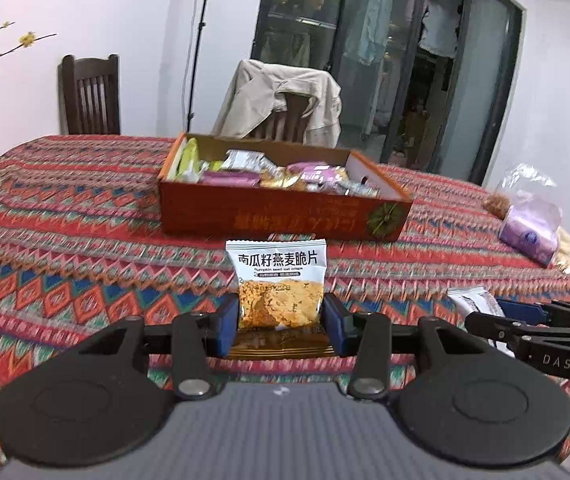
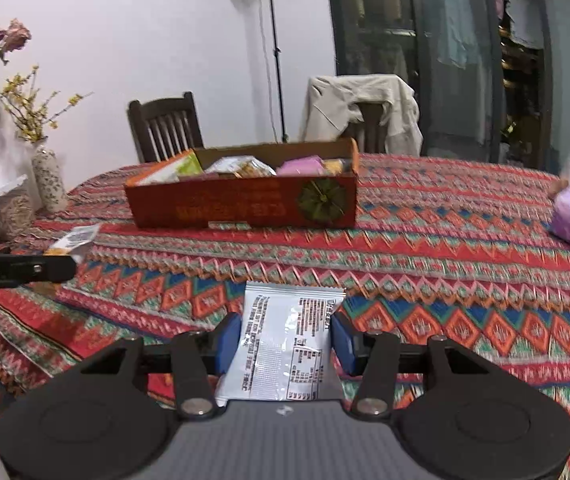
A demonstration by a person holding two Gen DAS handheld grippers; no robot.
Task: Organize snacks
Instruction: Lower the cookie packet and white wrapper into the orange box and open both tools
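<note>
My left gripper (image 1: 281, 326) is shut on an oat crisps packet (image 1: 279, 276), white above and orange below. It stands upright between the blue pads, above the patterned tablecloth (image 1: 85, 248). My right gripper (image 2: 285, 340) is shut on a silver-white snack packet (image 2: 285, 344) whose printed back faces the camera. Beyond both stands the orange cardboard box (image 1: 285, 216) (image 2: 245, 204), open on top and holding several wrapped snacks. The left wrist view shows the right gripper (image 1: 497, 310) at the right edge with its packet (image 1: 471, 300). In the right wrist view one of the left gripper's fingers (image 2: 45, 269) enters from the left.
A patterned vase (image 2: 49, 180) with yellow flowers stands at the table's far left. A purple tissue pack in a plastic bag (image 1: 529, 228) lies at the right edge. Behind the table are two wooden chairs, one draped with a beige jacket (image 1: 281, 104), and a light stand.
</note>
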